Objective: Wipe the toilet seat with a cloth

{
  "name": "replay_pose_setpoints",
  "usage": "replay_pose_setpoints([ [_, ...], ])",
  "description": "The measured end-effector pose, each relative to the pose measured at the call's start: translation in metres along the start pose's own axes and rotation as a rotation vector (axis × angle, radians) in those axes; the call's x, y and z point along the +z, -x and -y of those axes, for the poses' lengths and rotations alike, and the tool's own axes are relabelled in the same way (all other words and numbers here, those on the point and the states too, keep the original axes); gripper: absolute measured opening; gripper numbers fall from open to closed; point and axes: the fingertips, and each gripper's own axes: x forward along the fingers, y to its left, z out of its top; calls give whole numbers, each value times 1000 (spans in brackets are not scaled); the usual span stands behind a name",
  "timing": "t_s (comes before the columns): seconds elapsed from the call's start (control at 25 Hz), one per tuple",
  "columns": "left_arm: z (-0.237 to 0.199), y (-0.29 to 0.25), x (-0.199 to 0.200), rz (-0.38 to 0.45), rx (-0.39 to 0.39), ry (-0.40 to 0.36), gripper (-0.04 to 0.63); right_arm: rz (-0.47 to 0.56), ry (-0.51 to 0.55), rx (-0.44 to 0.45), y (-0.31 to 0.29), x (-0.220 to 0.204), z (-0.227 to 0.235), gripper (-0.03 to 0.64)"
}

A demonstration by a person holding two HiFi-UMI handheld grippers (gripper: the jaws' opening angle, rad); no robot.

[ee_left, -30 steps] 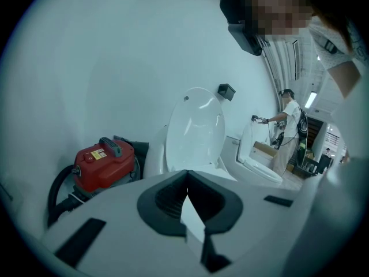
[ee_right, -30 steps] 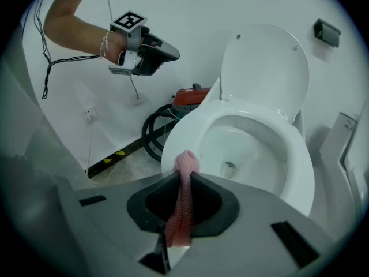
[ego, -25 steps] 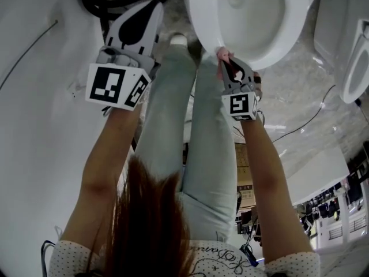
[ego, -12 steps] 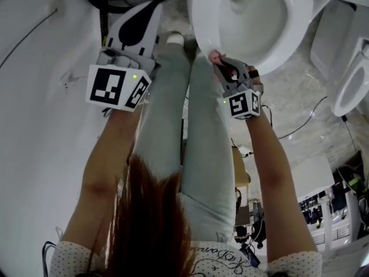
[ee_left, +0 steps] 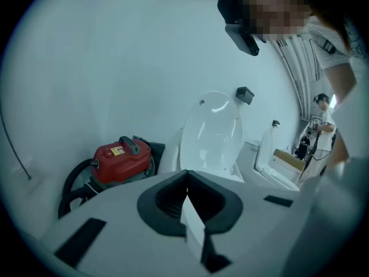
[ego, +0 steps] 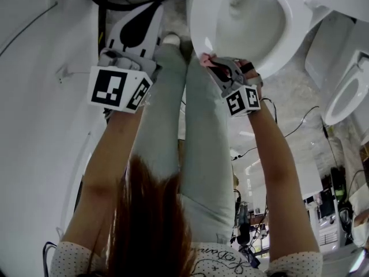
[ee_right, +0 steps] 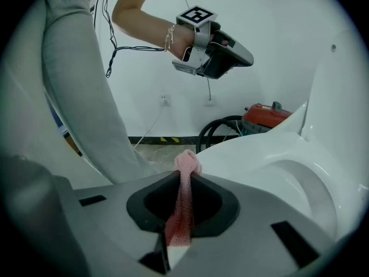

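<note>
Right gripper (ee_right: 183, 180): jaws clamped on the pink cloth (ee_right: 185, 169), whose bunched tip is seemingly touching the front rim of the toilet seat (ego: 199, 23). Over the last second I have slid it leftward along that rim, so wiping is under way, with most of the seat likely still to do. Left gripper (ee_left: 187, 199): jaws together, empty, held aside.

Looks like a showroom or test hall, not a home bathroom: a toilet (ego: 202, 16), a second toilet (ego: 354, 68) right beside it, red shop vacuum (ee_left: 122, 157), loose cables (ego: 297, 127) across the floor.
</note>
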Motion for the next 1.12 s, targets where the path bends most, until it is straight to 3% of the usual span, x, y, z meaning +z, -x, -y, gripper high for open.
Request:
replay_pose_setpoints([
  [0.52,-17,-3,9,4,43,6,5,28,90,97,-13,14,18,52],
  [1.12,-24,-16,18,2,25,5,5,35,156,149,-24,29,36,52],
])
